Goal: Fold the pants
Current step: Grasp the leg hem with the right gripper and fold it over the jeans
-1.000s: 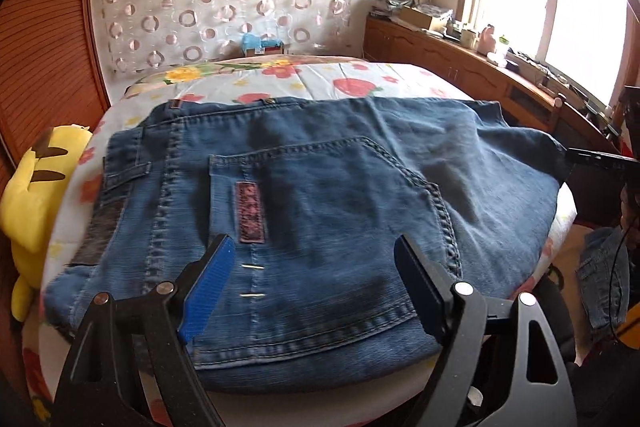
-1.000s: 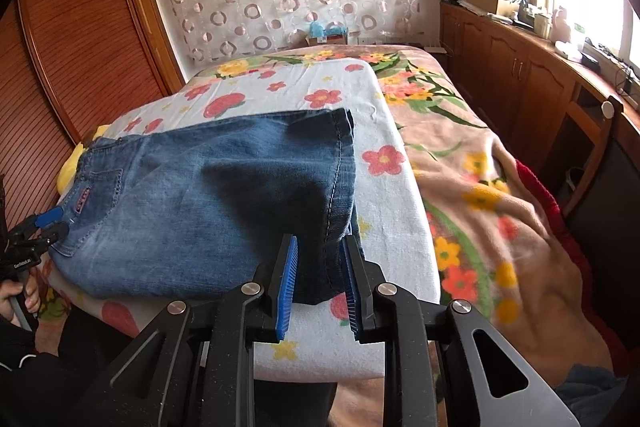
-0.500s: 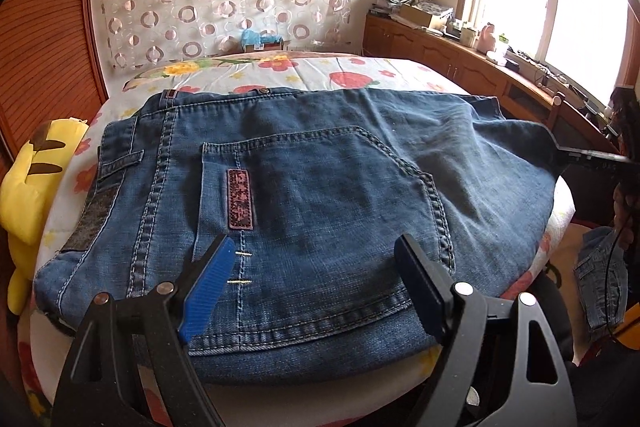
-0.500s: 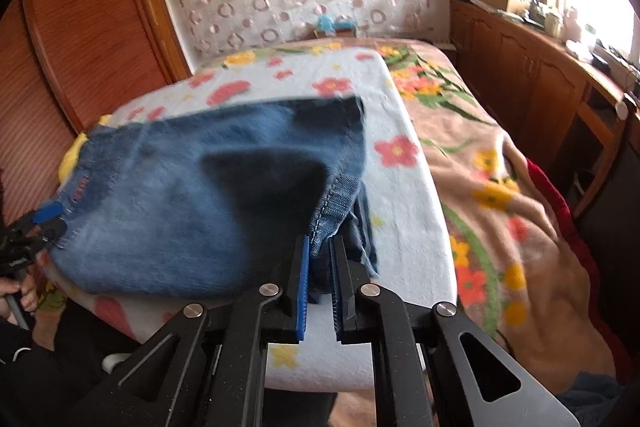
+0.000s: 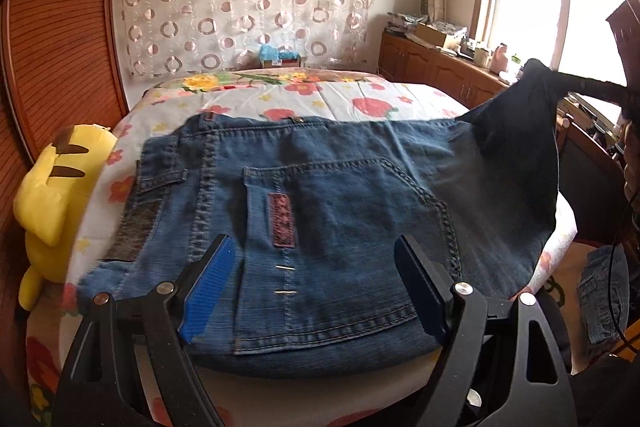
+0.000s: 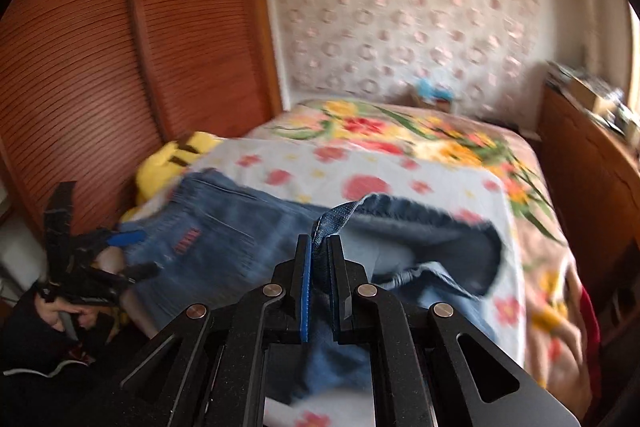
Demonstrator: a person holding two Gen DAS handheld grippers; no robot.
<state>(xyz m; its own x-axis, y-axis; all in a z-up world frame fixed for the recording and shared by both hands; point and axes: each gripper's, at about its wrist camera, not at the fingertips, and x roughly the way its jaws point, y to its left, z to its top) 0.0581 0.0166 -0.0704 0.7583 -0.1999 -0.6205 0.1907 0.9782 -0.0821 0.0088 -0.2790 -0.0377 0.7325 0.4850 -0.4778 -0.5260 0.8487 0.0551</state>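
Blue denim pants (image 5: 340,211) lie on the bed, back pocket up, waistband toward the far side. My left gripper (image 5: 316,247) is open, its jaws wide apart just above the near edge of the pants. My right gripper (image 6: 319,247) is shut on the hem end of the pants (image 6: 336,219) and holds it raised above the bed; in the left wrist view that end (image 5: 528,115) hangs lifted at the right. The right wrist view is blurred by motion. The left gripper also shows there at the left (image 6: 120,247).
A yellow plush toy (image 5: 52,195) lies at the bed's left edge by the wooden wardrobe (image 6: 100,67). The bed (image 5: 360,95) has a floral sheet. A wooden cabinet (image 5: 440,67) runs under the window. More denim (image 5: 600,295) lies at the lower right.
My right gripper closed on the pants' hem and lifted it up and toward the left over the pants. My left gripper stayed open near the waist end.
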